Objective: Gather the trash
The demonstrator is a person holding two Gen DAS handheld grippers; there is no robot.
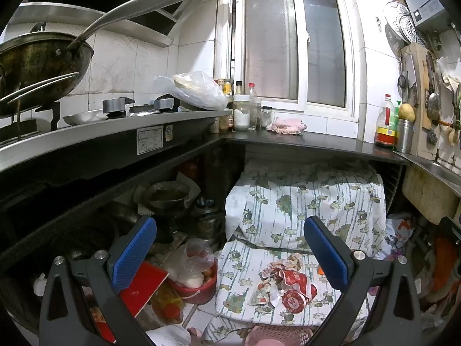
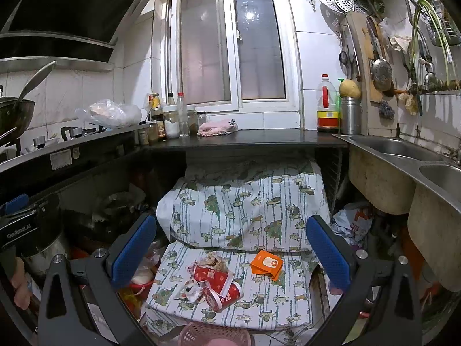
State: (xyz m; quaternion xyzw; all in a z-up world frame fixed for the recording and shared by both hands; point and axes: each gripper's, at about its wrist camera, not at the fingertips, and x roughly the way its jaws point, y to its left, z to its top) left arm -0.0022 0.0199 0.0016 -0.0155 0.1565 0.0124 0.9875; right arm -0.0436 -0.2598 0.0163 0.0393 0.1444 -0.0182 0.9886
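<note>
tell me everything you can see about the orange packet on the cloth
The orange packet is a small flat pouch, roughly square, with a pale round mark on its face; the material looks like paper or foil. It lies flat, turned cornerwise, on the printed cloth, right of the crushed red cups and apart from them. Nothing grips it; both claws are open. In the left view only a sliver shows behind a blue pad.

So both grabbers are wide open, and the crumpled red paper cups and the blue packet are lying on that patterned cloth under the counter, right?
Nearly. The packet is orange, not blue, as the right wrist view shows. The rest holds: the left hand-held gripper and the right hand-held gripper are open, and the crumpled red paper cups lie beside the packet on the patterned cloth under the counter.
</note>
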